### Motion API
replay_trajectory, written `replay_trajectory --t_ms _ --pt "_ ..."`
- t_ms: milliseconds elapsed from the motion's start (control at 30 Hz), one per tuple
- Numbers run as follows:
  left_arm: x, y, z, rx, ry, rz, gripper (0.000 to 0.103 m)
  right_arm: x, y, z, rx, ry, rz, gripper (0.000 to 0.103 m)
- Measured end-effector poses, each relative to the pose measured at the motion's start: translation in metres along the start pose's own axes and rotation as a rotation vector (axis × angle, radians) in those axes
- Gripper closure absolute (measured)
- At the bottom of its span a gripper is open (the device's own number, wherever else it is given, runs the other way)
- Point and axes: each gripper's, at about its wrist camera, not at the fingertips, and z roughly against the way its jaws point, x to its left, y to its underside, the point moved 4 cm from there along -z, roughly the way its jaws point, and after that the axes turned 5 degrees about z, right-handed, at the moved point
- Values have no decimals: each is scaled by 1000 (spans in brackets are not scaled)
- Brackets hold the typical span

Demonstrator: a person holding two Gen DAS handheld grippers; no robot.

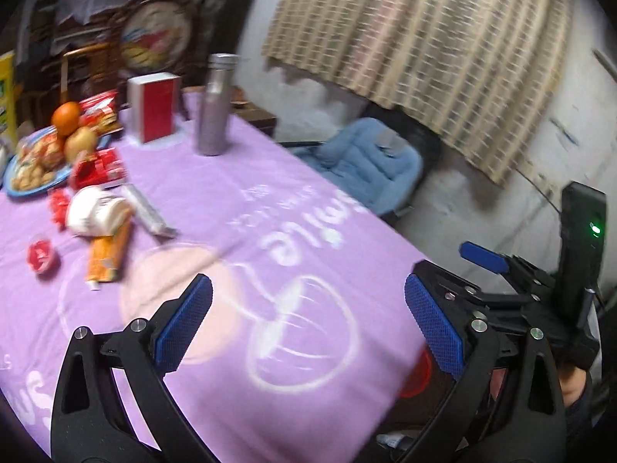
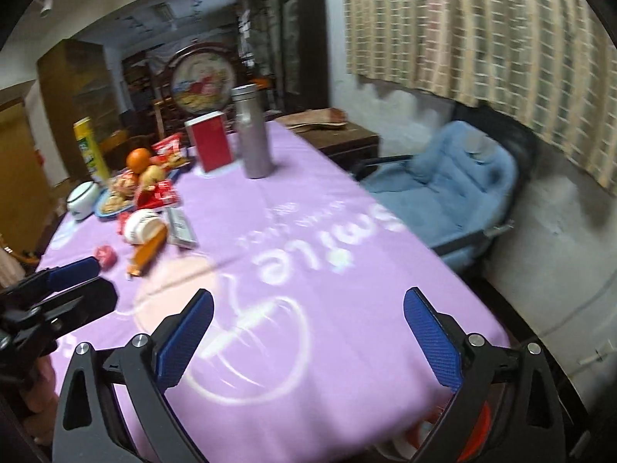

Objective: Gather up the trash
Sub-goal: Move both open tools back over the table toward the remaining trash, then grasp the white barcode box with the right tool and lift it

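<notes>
Purple tablecloth (image 2: 308, 208) with a white "smile" print covers the whole table, and the trash sits bunched toward its far left side; a tipped-over white paper cup (image 1: 96, 212) lies on its side there, with an orange tube (image 1: 106, 256) touching it on the near side and a silvery flat wrapper (image 1: 144, 208) right beside it toward the middle; a small crumpled red wrapper (image 1: 40, 256) lies alone a bit nearer the left edge, and more red packets (image 1: 98, 168) lean against the blue plate (image 1: 36, 189); that plate is piled with snacks, an orange (image 1: 67, 117) and another fruit on top; further back near the far edge stand a red and white box (image 1: 154, 108) and a grey metal bottle (image 1: 216, 106), both upright and close together; a white pot (image 2: 83, 198) sits at the far left edge in the right wrist view; off the right edge of the table is a blue padded chair (image 2: 455, 181) under a checked curtain (image 2: 482, 27).

Left gripper (image 1: 308, 324) hangs over the near edge with its jaws spread wide, nothing between them; right gripper (image 2: 308, 332) is the same, wide apart and holding nothing, hovering over the near right corner; both are well apart from the trash; everything's a bit blurry.
</notes>
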Motion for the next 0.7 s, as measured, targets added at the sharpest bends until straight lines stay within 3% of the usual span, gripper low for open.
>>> replay_trajectory --t_ms 133,333,700 --pt "46 -17 -7 -7 -127 54 7 36 -18 -29 32 -58 39 6" --pt "122 -19 -17 -3 -270 238 7 83 -29 -69 90 -146 74 6" --pt "180 -14 -19 16 -327 377 7 127 -19 -111 162 -212 103 6"
